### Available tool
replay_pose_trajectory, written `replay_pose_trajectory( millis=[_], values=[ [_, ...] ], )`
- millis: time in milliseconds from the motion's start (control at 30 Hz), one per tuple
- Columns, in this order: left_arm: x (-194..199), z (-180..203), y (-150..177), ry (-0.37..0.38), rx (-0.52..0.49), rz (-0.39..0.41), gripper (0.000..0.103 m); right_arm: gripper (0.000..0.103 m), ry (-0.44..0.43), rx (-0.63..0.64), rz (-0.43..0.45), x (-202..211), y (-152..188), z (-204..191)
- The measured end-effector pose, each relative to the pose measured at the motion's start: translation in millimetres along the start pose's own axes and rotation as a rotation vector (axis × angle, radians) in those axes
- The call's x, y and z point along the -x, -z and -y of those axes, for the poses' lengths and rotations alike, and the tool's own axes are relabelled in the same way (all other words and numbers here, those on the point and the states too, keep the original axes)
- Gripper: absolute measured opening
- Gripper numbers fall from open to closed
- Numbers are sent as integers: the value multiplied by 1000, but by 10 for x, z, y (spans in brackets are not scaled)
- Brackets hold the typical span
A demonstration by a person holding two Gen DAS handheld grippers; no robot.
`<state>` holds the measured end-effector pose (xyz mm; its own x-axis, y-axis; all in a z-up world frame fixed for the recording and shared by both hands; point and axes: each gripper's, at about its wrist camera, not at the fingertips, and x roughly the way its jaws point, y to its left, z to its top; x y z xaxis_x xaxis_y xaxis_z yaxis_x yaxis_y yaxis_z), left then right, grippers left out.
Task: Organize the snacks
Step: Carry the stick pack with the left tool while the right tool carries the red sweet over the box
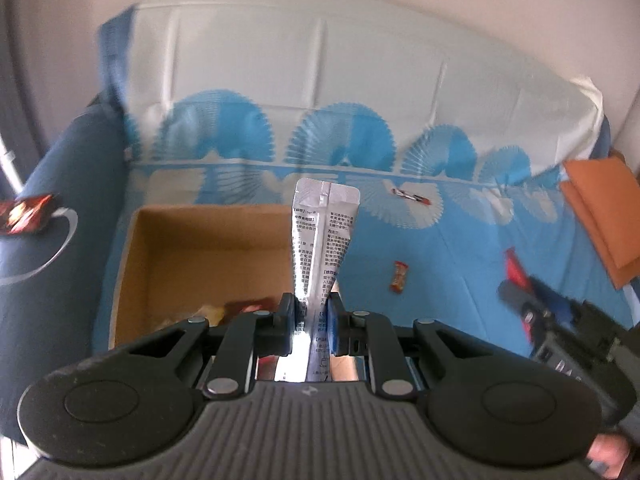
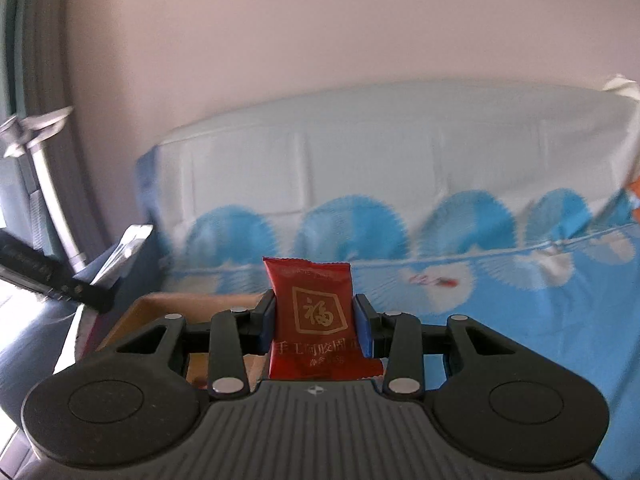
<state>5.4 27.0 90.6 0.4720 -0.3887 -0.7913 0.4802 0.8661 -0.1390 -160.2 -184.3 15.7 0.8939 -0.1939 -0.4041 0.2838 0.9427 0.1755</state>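
The box lies ahead of and below the left gripper, slightly to its left in the left wrist view, open side up, so I judge the coming move to be a short carry forward and down over its rim. That gripper is clamped on a silver sachet, which stands upright out of the jaws, long axis along the fingers, pinched narrow at the grip and fanning wider toward its sealed top; small black print covers its face. The right gripper is clamped on a red packet with a gold square emblem, held upright and flat-faced to the camera. From the right wrist view the box sits lower left, mostly hidden behind the fingers, so the left hand looks nearer to it. A few wrappers already lie in the box's near corner. Two snacks remain loose on the blue cloth, right of the box.
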Motion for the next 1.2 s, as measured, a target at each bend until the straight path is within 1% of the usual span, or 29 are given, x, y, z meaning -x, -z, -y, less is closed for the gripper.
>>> replay_pose_trajectory(
  millis=[100, 267, 400, 500, 667, 800, 1200],
  values=[
    [257, -219, 239, -5, 39, 12, 18, 41, -52, 55, -12, 188, 60, -336],
    [517, -451, 570, -39, 54, 22, 18, 41, -112, 108, -19, 454, 138, -776],
    [629, -614, 754, -36, 94, 17, 18, 42, -145, 150, -26, 584, 183, -1008],
    [684, -706, 843, -37, 111, 29, 18, 42, -158, 172, -43, 607, 215, -1141],
    [716, -836, 883, -35, 130, 46, 18, 42, -163, 204, -84, 593, 281, -1291],
    [712, -917, 879, -28, 151, 52, 18, 42, -159, 219, -93, 575, 286, -1354],
    [635, -1021, 822, -21, 174, 51, 18, 42, -164, 236, -127, 445, 266, -1372]
  ],
)
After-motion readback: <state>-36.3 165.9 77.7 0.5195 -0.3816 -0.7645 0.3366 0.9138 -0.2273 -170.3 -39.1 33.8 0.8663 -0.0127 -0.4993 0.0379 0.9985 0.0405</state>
